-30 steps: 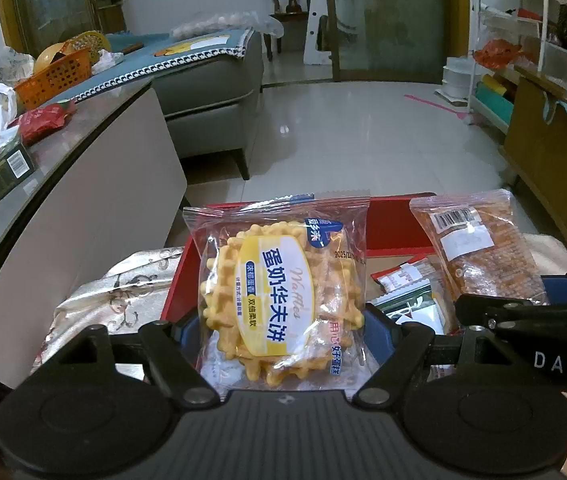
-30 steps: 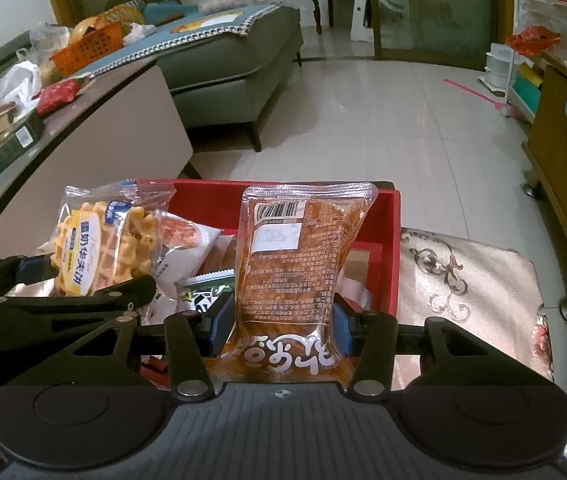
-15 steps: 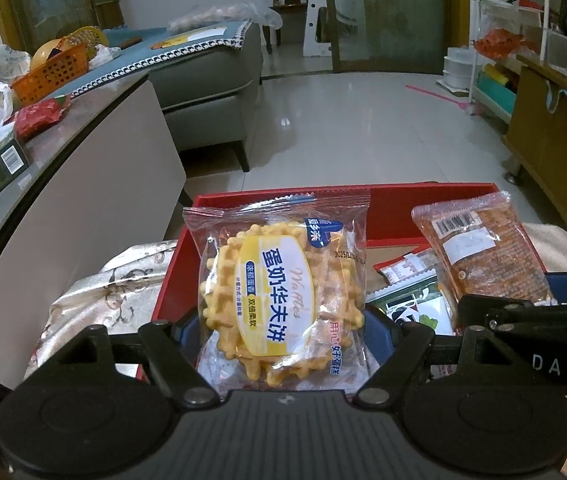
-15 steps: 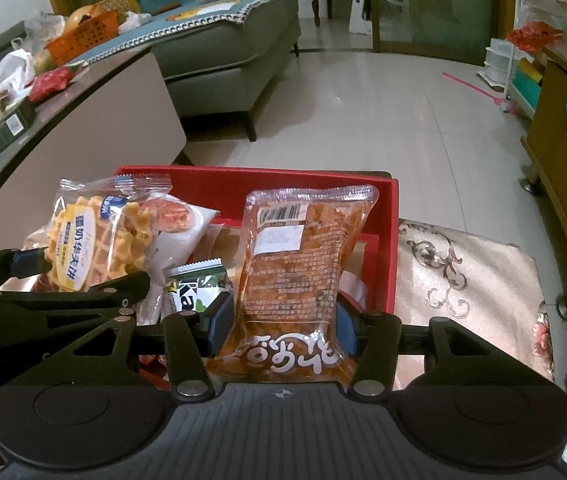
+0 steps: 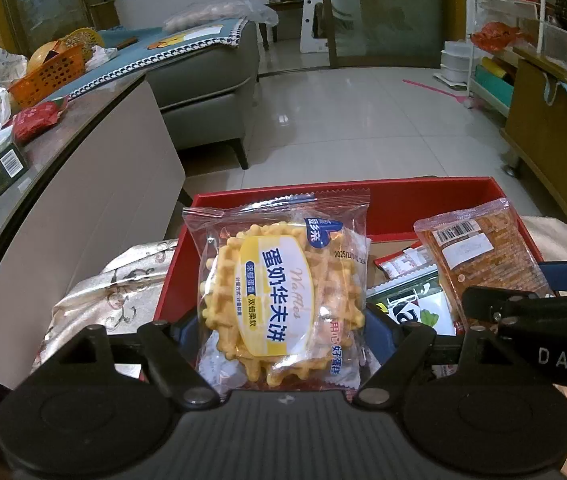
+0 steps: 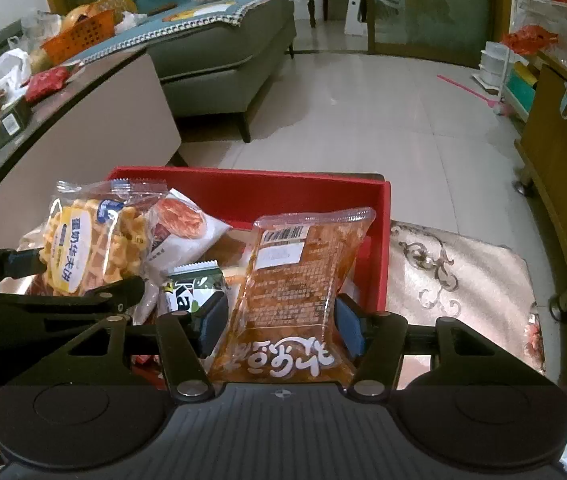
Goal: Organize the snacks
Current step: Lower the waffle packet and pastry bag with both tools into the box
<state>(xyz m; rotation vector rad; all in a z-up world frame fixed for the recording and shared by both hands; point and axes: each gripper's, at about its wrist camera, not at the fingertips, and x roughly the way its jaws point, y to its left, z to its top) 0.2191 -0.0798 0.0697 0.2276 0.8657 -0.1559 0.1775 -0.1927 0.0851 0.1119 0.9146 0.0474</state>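
Pale floor tiles (image 5: pixel 363 120) ran back to a grey sofa (image 5: pixel 211 92), with a curved table (image 5: pixel 83 168) on my left and a wooden cabinet (image 6: pixel 555 152) on my right. Below my tongs sat the red box (image 5: pixel 411 204) of snacks on a patterned cloth (image 6: pixel 455 276).

Much was hidden from me. Both packets covered most of the box's inside, so I could make out only a green packet (image 6: pixel 193 288), a white packet with a red picture (image 6: pixel 181 232) and scraps of red wrappers. The lower ends of both held packets were cut off by the tongs' bodies, and the print on the brown one was too small to read.

Compared with a second earlier, the red box showed more of its far wall in both views, and the brown packet stood less squeezed at its waist.

My left tongs (image 5: pixel 283 328) stood fairly wide, their blue pads pressed against both sides of the waffle packet (image 5: pixel 279 292), which they held upright over the box's left part. My right tongs (image 6: pixel 281 322) were opening with the brown snack packet (image 6: pixel 295 292) between them; the pads were still at its edges, and I could not tell how firmly they pressed. It stood upright over the box's right part.
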